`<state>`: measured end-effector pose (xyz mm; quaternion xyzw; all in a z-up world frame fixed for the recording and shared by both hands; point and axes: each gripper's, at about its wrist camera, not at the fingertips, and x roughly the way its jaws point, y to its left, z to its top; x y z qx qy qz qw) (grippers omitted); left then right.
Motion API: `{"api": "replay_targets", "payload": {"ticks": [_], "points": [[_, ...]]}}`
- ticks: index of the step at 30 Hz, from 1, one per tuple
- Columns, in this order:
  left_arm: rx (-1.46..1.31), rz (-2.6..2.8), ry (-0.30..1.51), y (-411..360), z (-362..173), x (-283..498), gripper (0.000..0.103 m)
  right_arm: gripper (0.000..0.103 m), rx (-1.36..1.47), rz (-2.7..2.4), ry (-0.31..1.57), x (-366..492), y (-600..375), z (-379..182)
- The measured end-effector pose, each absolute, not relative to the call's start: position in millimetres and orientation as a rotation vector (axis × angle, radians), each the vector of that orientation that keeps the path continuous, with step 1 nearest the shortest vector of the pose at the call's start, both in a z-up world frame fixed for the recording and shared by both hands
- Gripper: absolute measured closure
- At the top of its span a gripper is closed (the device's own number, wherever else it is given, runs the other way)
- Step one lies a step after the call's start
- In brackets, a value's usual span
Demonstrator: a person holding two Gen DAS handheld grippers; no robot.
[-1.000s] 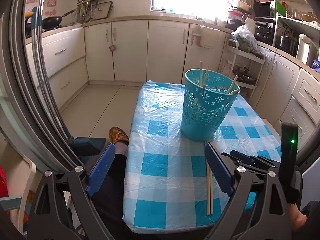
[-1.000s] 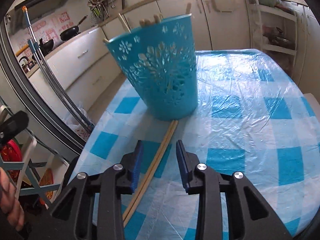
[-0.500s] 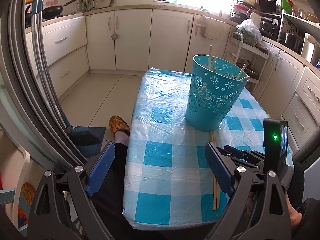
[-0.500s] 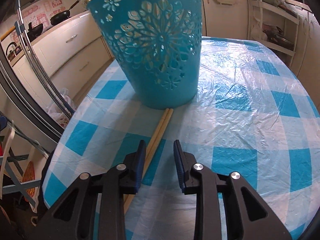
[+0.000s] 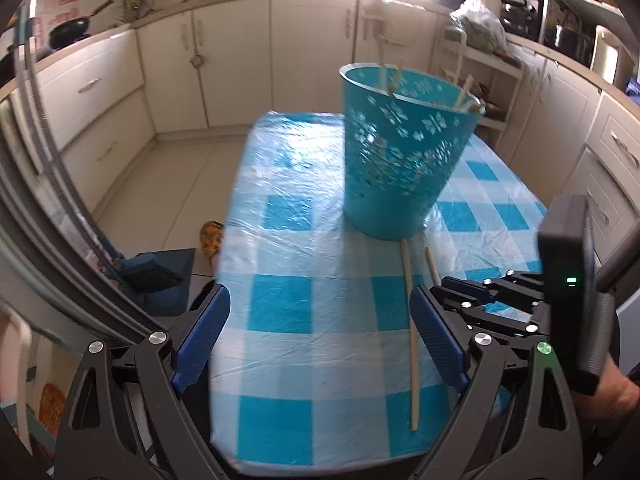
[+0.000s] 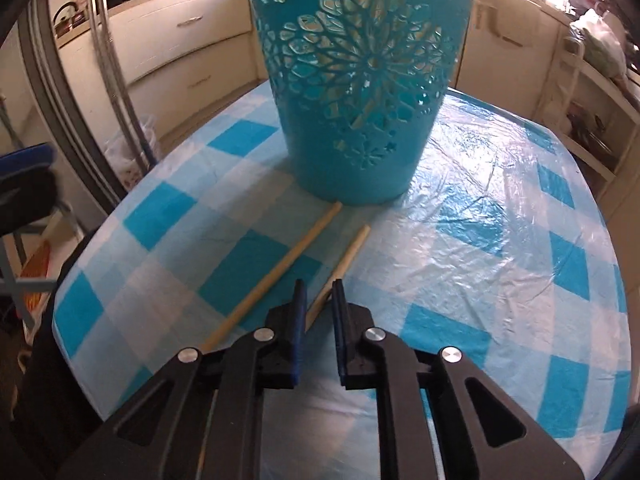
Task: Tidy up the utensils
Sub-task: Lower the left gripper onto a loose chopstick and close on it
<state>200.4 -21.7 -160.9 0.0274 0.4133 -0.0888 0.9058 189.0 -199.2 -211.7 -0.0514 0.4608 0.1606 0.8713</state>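
A teal basket (image 6: pixel 360 92) stands on the checked tabletop (image 6: pixel 500 240), with several chopsticks (image 5: pixel 464 94) poking out of its top. Two more chopsticks lie on the tabletop just near of it. The right tongs (image 6: pixel 319 304) are narrow and closing, with the right chopstick (image 6: pixel 348 258) between their blue pads; whether the pads press it yet is unclear. The left chopstick (image 6: pixel 280 270) lies free beside them, its far tip at the basket's base. The left tongs (image 5: pixel 320 336) hang wide open, holding nothing, above the near left part of the tabletop.
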Motion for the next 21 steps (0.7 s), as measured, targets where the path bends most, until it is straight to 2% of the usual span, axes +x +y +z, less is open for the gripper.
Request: {"api": "replay_targets", "payload": {"ticks": [7,10,14,16,21], "points": [[0.125,-0.257,0.952,-77.3,-204.2,237.6,0.016,0.094,0.099,0.329,0.941,181.5,-251.9,-215.9],[0.187,-0.241,0.954,-96.2,-218.8,245.6,0.029,0.094,0.140,0.330,0.926,178.0,-257.3,-216.9],[0.193,-0.227,0.979,-102.2,-232.3,256.5,0.051,0.094,0.167,0.329,0.934,179.8,-260.4,-215.5],[0.191,-0.231,0.982,-103.1,-236.2,259.4,0.055,0.092,0.163,0.323,0.935,180.9,-262.1,-213.6],[0.141,-0.247,0.982,-100.8,-238.1,256.1,0.095,0.092,0.123,0.311,0.947,188.8,-257.1,-211.2]]}}
